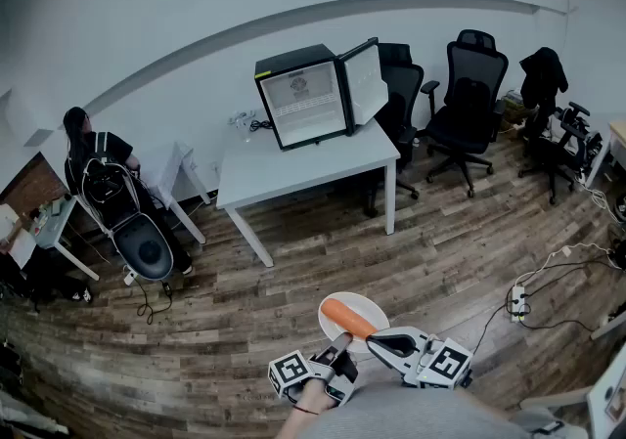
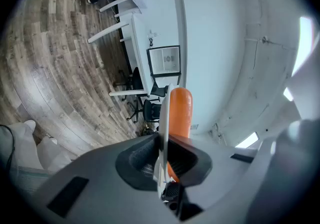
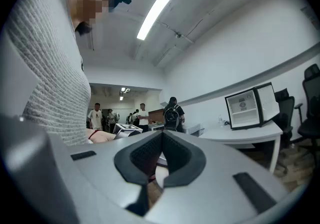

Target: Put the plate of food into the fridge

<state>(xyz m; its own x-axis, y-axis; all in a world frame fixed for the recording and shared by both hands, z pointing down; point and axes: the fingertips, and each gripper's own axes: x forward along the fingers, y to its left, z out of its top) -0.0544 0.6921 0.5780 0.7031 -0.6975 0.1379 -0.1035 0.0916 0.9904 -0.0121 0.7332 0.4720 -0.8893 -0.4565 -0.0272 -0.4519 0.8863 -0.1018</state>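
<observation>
A white plate (image 1: 364,307) carries an orange carrot (image 1: 348,318) low over the wooden floor. My left gripper (image 1: 340,338) is shut on the plate's near rim. In the left gripper view the plate (image 2: 163,118) stands edge-on between the jaws of that gripper (image 2: 162,140), with the carrot (image 2: 180,111) on its right side. My right gripper (image 1: 373,339) lies just right of the plate and points left, its jaws shut (image 3: 161,137) with nothing between them. The black mini fridge (image 1: 301,95) stands on a white table (image 1: 293,168) far ahead, its door (image 1: 363,82) swung open to the right.
Black office chairs (image 1: 469,100) stand right of the table. A person with a backpack (image 1: 108,173) sits at the left wall beside a small white table (image 1: 181,173). A power strip with cables (image 1: 518,302) lies on the floor at the right.
</observation>
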